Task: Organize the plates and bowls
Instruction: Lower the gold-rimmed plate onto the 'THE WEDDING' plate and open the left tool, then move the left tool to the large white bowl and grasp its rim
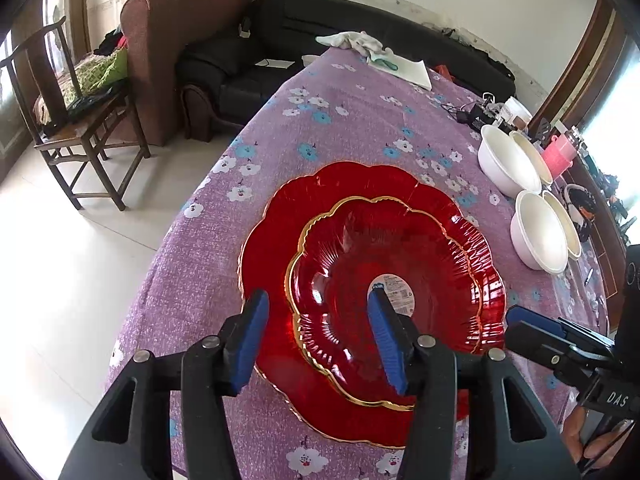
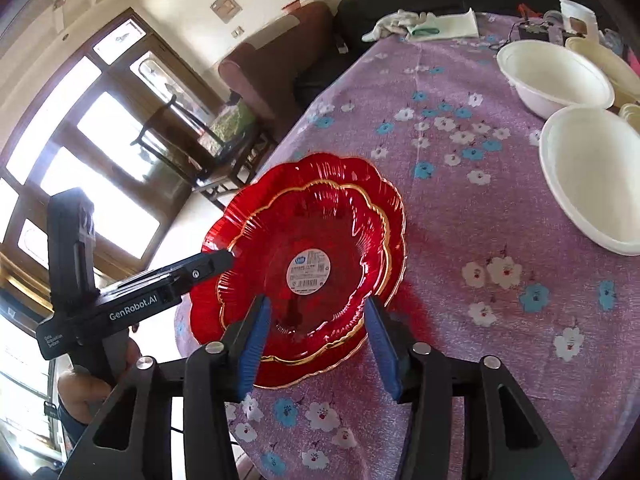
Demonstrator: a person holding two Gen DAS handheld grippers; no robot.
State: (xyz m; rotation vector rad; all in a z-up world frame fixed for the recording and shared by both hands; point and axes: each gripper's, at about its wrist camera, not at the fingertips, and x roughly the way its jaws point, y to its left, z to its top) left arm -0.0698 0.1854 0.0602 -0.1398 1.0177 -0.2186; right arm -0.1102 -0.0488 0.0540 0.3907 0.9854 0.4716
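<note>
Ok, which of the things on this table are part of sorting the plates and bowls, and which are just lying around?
Part of the job:
- small red plate, stacked on the large red plate
- white bowls, grouped at the table's right side
- left gripper and right gripper, both open

Just lying about:
- white cloth
- white paper
- cables and charger
- pink container

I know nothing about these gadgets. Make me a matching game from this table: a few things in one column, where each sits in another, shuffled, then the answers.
Things:
1. smaller red scalloped glass plate with gold rim
2. round white paper label
3. crumpled white cloth
4. white plastic bowls

Places:
A. far end of the purple floral tablecloth
B. stacked on the larger red glass plate
C. centre of the smaller plate
D. along the table's right side

Pairs: 1-B, 2-C, 3-A, 4-D
</note>
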